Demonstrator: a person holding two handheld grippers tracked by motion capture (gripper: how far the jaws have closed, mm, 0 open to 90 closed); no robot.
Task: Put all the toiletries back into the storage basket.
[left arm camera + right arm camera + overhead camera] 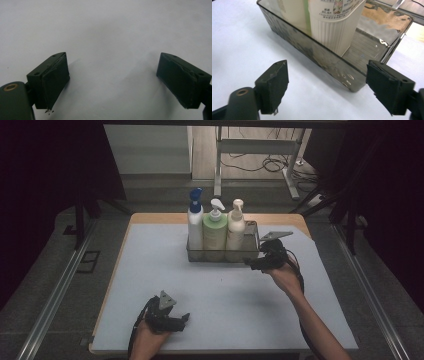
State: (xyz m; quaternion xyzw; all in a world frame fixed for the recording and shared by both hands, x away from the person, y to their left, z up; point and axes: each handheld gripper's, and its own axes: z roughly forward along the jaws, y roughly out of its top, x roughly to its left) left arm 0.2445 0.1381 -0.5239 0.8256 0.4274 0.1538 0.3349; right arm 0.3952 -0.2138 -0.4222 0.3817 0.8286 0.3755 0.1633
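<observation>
Smoky tray [222,256]; white, green, cream bottles [215,232] (one blue-capped).

A lab-like recording room: dark curtains [50,170], floor cables [265,165], bare white-covered table [220,295].

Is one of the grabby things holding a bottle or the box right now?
No, nothing is held. The right hand-held gripper stands open just in front of the smoky tray, not touching it. The left hand-held gripper is open over the bare mat.

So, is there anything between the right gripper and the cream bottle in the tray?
Yes. The smoky clear tray wall stands between the open right gripper and the cream bottle; nothing else is in the way.
</observation>
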